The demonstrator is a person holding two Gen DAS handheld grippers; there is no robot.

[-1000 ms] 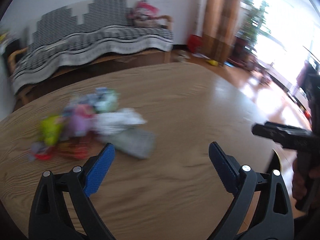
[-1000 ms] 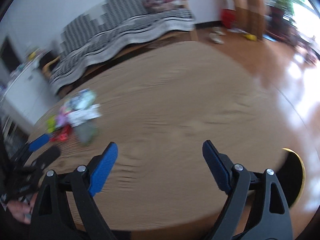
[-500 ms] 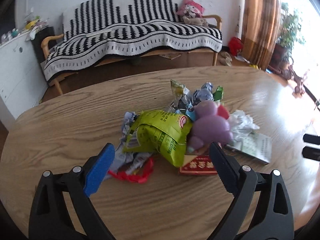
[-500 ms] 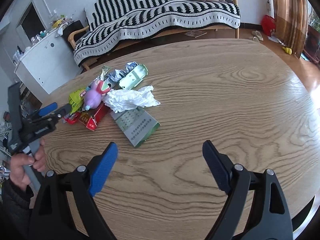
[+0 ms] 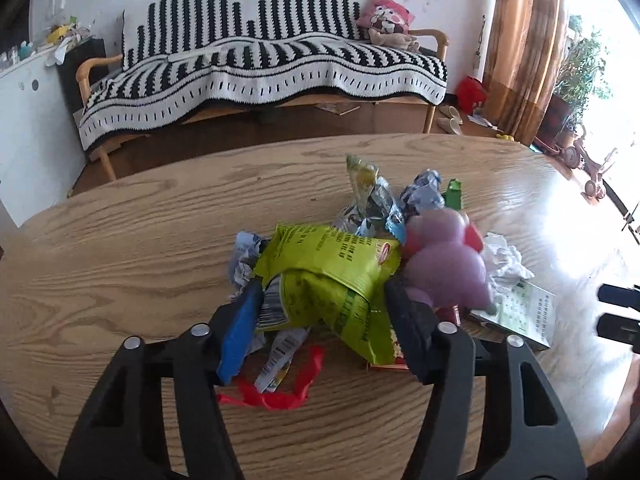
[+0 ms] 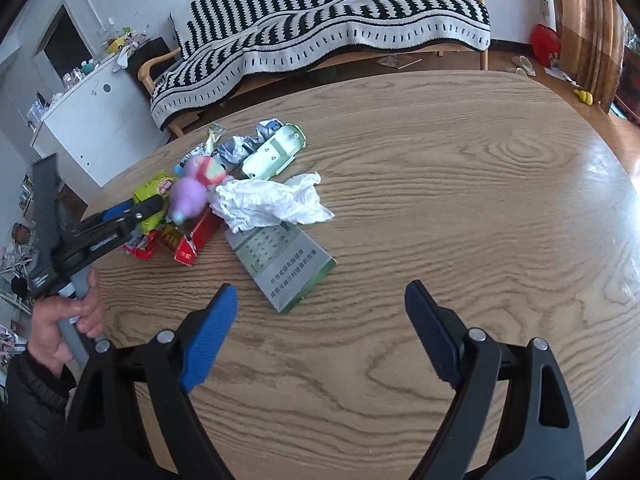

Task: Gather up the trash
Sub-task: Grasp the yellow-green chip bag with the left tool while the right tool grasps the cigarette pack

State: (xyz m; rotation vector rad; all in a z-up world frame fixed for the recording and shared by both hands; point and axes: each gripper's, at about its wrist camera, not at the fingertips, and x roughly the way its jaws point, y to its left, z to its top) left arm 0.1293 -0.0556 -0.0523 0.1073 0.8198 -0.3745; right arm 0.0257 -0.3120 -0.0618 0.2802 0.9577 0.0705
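Striped sofa (image 5: 260, 64) against far wall, black-and-white throw over it, soft toy at its right end. White cabinet (image 6: 96, 120) to the sofa's left.

Oval wooden table (image 6: 460, 184) filling the foreground of both views; grain surface, bare over its right half.

Trash pile (image 6: 224, 200) heaped on the table's left part, items touching or overlapping:
- Flat grey-green carton (image 6: 286, 266), nearest the right wrist camera, lying flat, one end under the tissue.
- Crumpled white tissue (image 6: 268, 200), resting on the carton's far end.
- Green snack bag (image 5: 332, 268), crumpled, at the near-left edge of the pile as seen from the left wrist.
- Purple plush toy (image 5: 448, 260), just right of the snack bag, touching it.
- Pale green plastic tray (image 6: 276, 152), at the far side of the pile.
- Red box (image 6: 192, 240), under the plush toy, partly hidden.
- Foil wrappers (image 5: 420, 194), crumpled, behind the bag.
- Red strip (image 5: 280, 396), loose on the table below the bag.

Left gripper (image 5: 320, 312): jaws closing, snack bag between them; blue pad close against the bag's left side, right finger at its right edge. Firm pinch not confirmable. Held by a hand (image 6: 68, 320), dark sleeve at the wrist.

Right gripper (image 6: 320, 320): jaws spread wide, nothing between them, above bare table just short of the carton.
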